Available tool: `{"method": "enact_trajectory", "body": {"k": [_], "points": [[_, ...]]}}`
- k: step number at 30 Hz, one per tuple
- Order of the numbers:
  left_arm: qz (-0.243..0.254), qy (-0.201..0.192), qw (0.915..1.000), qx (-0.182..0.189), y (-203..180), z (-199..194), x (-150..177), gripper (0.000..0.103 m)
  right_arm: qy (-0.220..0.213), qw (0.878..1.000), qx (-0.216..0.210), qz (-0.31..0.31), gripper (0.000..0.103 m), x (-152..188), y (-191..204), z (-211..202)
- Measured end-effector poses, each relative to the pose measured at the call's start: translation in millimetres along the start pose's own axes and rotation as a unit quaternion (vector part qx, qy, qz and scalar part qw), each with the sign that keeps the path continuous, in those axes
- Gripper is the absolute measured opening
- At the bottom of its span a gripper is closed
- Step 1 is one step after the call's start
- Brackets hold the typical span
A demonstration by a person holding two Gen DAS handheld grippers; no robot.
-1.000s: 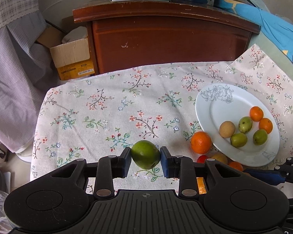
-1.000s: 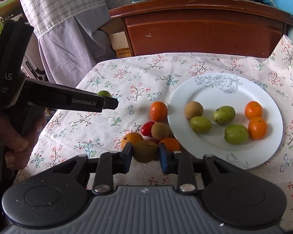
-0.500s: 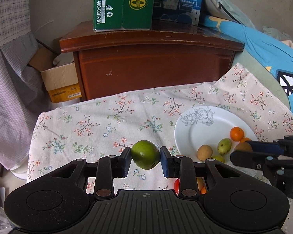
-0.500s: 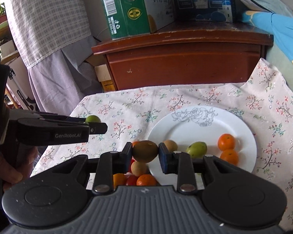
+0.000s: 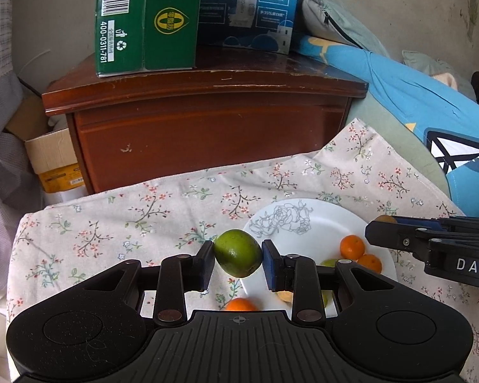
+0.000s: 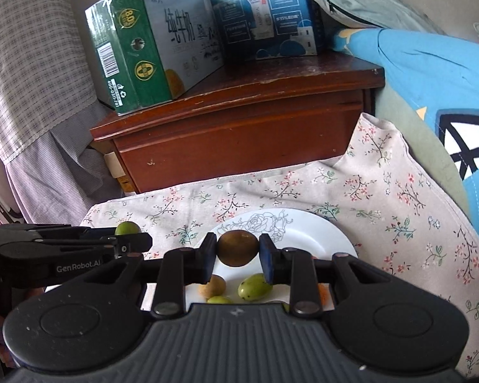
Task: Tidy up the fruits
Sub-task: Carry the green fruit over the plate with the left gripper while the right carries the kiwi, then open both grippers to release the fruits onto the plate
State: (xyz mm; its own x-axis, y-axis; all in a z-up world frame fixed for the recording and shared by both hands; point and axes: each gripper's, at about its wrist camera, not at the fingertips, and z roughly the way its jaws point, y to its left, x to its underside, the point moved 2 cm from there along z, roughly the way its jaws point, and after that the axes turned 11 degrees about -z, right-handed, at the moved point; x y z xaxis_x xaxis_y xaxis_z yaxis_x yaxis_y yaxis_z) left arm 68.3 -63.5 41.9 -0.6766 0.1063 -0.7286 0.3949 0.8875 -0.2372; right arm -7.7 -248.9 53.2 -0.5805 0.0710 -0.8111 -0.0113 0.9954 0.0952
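You have a green fruit (image 5: 238, 253) clamped between the pads of your left gripper (image 5: 238, 263), held in the air over the near-left edge of the white plate (image 5: 306, 223). Your right gripper (image 6: 238, 258) is closed on a brown fruit (image 6: 237, 248), lifted above the plate's near side. On the plate lie two small oranges (image 5: 352, 247), a tan fruit (image 6: 212, 287) and a green one (image 6: 254, 287); another orange (image 5: 239, 304) sits on the floral cloth (image 5: 111, 223) just left of the plate. Beyond the cloth stands a wooden cabinet (image 5: 207, 127), carrying a green carton (image 5: 145, 22) on the left and a blue carton (image 5: 249, 8) right of it. Blue bedding (image 5: 415, 102) lies far right.
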Motion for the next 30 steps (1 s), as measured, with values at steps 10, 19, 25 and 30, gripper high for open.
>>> {"method": "enact_trajectory", "body": {"k": [10,19,25,30], "points": [[0.007,0.013,0.9997,0.018,-12.8,29.5,-1.4,0.029,0.02,0.999,0.01,0.045,0.029,9.4,-17.2,19.6],[-0.002,0.03,0.9989,0.035,-22.0,55.2,1.4,0.029,0.041,0.996,0.012,0.076,0.029,18.2,-26.3,31.2],[0.0,0.033,0.9987,0.039,-27.5,58.5,2.2,0.032,0.047,0.995,0.019,0.09,0.032,21.9,-29.0,34.5],[-0.001,0.017,0.9993,0.032,-29.9,43.6,-5.4,0.058,0.036,0.995,0.022,0.09,0.033,18.2,-28.2,30.1]]}}
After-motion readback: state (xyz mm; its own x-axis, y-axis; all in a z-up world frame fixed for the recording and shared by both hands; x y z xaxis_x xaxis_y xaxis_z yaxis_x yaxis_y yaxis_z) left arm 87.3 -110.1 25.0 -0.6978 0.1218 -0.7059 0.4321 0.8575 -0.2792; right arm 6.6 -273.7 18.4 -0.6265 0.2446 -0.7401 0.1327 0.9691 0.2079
